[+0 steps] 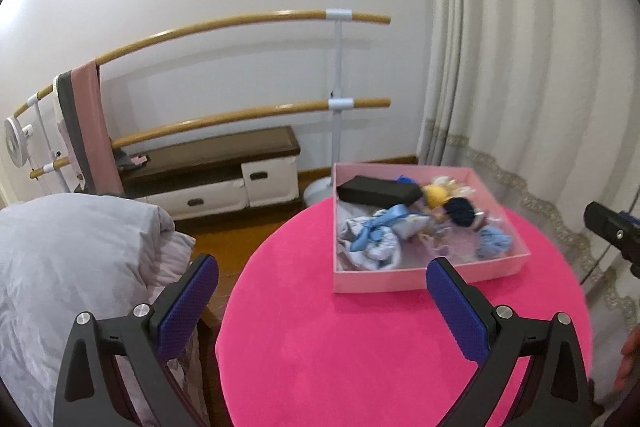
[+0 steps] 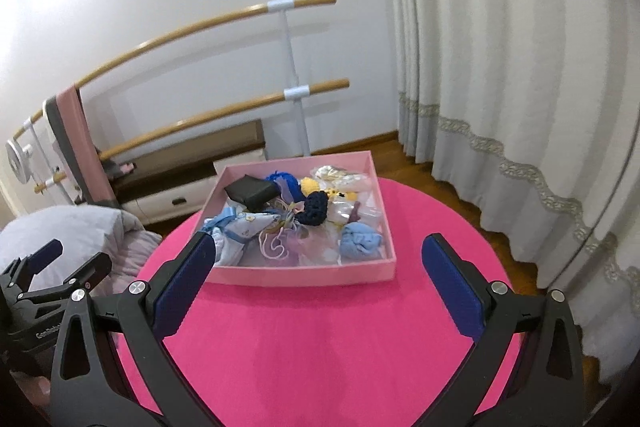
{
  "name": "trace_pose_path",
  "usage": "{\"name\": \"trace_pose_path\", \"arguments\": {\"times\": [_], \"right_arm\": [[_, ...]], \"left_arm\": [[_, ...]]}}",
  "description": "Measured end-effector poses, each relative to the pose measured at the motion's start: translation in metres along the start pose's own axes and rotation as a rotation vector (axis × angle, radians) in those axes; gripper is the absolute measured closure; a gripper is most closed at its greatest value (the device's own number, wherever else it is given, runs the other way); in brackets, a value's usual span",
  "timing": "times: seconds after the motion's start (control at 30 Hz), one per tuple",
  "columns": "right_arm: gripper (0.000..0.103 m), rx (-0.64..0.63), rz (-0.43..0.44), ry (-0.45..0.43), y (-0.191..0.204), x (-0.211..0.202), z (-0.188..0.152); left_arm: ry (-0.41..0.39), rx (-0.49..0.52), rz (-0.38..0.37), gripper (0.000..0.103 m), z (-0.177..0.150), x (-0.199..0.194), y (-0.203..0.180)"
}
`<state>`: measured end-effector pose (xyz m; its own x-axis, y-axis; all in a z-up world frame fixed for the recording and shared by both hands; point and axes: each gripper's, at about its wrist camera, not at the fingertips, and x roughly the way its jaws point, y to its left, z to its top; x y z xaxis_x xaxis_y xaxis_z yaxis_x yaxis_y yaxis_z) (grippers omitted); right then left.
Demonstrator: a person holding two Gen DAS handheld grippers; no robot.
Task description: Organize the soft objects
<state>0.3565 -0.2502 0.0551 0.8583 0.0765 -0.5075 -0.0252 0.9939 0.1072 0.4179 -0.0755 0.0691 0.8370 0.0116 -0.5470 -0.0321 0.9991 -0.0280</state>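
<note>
A shallow pink box (image 1: 432,277) (image 2: 304,273) sits on a round pink table (image 1: 360,355) (image 2: 320,347). It holds several soft things: a black pouch (image 1: 378,190) (image 2: 250,191), a pale blue cloth bundle (image 1: 370,239) (image 2: 240,229), a navy knitted piece (image 1: 460,211) (image 2: 316,207), a yellow plush (image 1: 435,194) and a light blue bundle (image 2: 360,241). My left gripper (image 1: 322,267) hangs open and empty above the table, short of the box. In the right wrist view my right gripper (image 2: 318,247) is open and empty too, its fingers framing the box's near wall.
A bed with grey bedding (image 1: 72,259) (image 2: 80,227) lies left of the table. Wooden ballet bars (image 1: 240,67) and a low bench with drawers (image 1: 216,171) line the far wall. White curtains (image 1: 540,87) (image 2: 500,87) hang on the right.
</note>
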Motion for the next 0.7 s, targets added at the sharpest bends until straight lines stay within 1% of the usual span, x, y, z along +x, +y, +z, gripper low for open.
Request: {"name": "trace_pose_path", "arguments": {"times": [0.07,0.2,0.33,0.53,0.7], "right_arm": [[0.0,0.002,-0.007,-0.024,-0.001,-0.024,-0.008],[0.0,-0.007,-0.014,-0.052,0.0,-0.058,-0.021],[0.0,-0.009,-0.014,-0.069,0.004,-0.086,-0.035],[0.0,-0.02,-0.012,-0.121,0.015,-0.127,-0.053],[0.0,-0.01,-0.011,-0.163,0.019,-0.158,-0.069]], "left_arm": [[-0.026,-0.008,-0.015,0.0,-0.008,-0.028,0.0],[-0.067,-0.013,-0.037,0.0,-0.025,-0.083,0.004],[-0.096,-0.009,-0.033,0.0,-0.044,-0.131,0.009],[-0.131,-0.008,-0.028,0.0,-0.067,-0.183,0.011],[-0.149,0.002,-0.038,0.0,-0.082,-0.212,0.009]]}}
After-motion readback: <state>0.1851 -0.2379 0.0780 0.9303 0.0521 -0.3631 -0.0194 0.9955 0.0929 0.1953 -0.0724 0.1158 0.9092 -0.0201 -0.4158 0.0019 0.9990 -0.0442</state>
